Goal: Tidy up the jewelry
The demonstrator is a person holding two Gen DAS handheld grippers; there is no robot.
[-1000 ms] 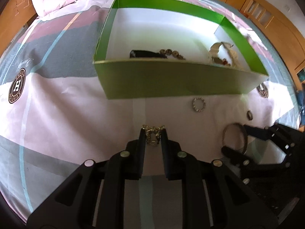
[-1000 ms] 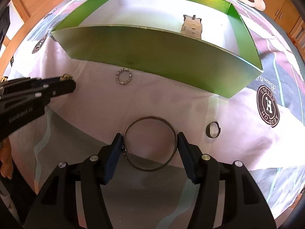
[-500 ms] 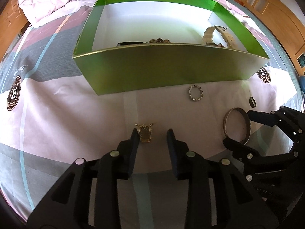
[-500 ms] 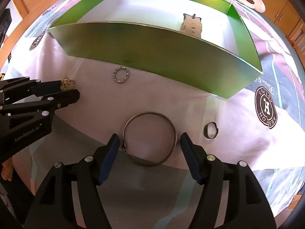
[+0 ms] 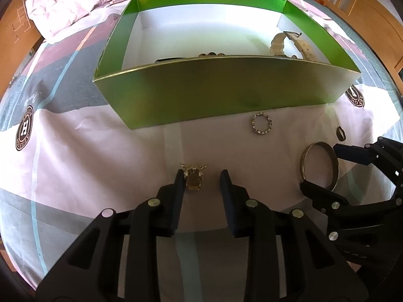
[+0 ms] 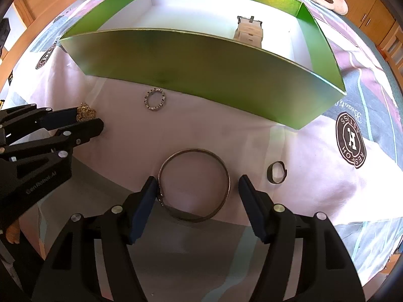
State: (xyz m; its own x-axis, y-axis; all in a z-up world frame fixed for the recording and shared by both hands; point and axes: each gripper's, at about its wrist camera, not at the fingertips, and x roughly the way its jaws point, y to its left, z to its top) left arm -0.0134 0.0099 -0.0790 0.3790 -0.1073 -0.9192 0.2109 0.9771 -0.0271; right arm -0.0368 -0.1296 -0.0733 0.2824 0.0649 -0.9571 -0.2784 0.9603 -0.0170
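— What is seen by the left gripper (image 5: 201, 176)?

— A small gold brooch (image 5: 193, 179) is seen lying on the bed sheet (image 5: 75, 156). It is set between the fingers, close against the left one. The fingers are held apart, and the right finger is kept clear of the brooch, so nothing is squeezed.

— And the right gripper (image 6: 197, 186)?

— Its fingers are spread wide. A big metal bangle (image 6: 195, 185) is laid flat on the sheet between them. The bangle's left edge is found right at the left finger, but a gap is left on the other side. It is not gripped.

— Where is the box?

— A green box (image 5: 226, 95) with a white inside is placed on the sheet, just past both grippers. A pale watch band (image 5: 282, 44) is seen in its right part, and some small dark pieces are half hidden behind the near wall.

— What else is left out on the sheet?

— A sparkly ring (image 6: 155, 99) is found near the box's front wall, between the two grippers. A small dark ring (image 6: 277, 172) is seen just right of the bangle.
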